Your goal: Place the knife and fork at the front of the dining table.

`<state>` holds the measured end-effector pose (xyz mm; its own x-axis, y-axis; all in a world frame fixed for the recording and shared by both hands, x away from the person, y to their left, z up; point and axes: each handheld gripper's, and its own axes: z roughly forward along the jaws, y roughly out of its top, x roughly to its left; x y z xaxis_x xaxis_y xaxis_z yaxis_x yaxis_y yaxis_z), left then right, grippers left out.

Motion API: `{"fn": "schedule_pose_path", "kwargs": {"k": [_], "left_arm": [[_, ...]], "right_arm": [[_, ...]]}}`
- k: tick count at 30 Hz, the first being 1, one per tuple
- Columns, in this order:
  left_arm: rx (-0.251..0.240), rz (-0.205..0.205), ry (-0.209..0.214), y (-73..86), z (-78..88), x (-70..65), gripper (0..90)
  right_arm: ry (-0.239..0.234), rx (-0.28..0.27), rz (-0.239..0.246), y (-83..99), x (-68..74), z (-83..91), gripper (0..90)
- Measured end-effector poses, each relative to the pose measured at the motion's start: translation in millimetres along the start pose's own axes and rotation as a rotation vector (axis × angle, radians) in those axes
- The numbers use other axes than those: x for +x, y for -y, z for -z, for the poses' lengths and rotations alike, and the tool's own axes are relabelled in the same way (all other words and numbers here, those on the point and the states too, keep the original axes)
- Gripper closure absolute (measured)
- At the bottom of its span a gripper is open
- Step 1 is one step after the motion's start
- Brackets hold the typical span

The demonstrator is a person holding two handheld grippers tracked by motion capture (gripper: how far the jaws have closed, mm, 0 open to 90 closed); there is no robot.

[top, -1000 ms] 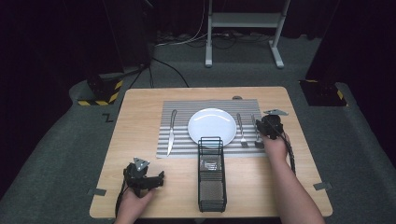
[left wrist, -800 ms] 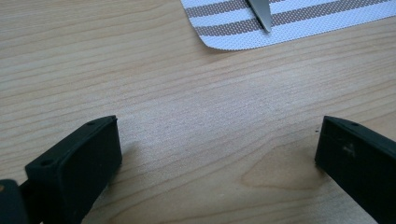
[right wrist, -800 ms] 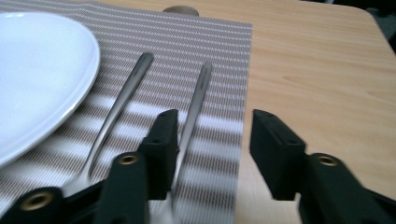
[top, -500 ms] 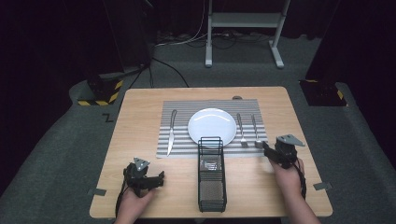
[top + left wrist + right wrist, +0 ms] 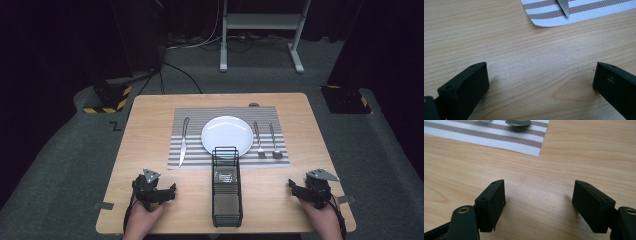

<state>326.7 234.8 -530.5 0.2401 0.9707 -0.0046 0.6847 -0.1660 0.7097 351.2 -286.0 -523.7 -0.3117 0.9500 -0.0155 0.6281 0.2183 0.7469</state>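
Both grippers rest low on the bench, fingers apart and holding nothing; the right gripper has just been opening, with only bare wood between its fingers. The spoon lies on the mat ahead of the right fingers, well apart, beside the fork. The left gripper sits short of the knife. Judged risk: a careless forward sweep could catch the mat's edge and shift the cutlery against the plate or rack.
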Motion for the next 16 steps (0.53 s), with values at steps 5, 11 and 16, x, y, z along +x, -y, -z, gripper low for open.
{"fn": "schedule_pose_path", "kwargs": {"k": [5,11,16], "left_arm": [[0.0,0.0,0.0,0.0,0.0,0.0,0.6],[0.0,-0.001,0.0,0.0,0.0,0.0,0.5],[0.0,0.0,0.0,0.0,0.0,0.0,0.5]], "right_arm": [[-0.007,0.009,0.004,2.3,2.7,2.0,19.2],[-0.011,0.015,0.009,2.1,4.0,1.5,17.1],[-0.012,0.015,0.01,1.8,3.9,1.1,16.8]]}}
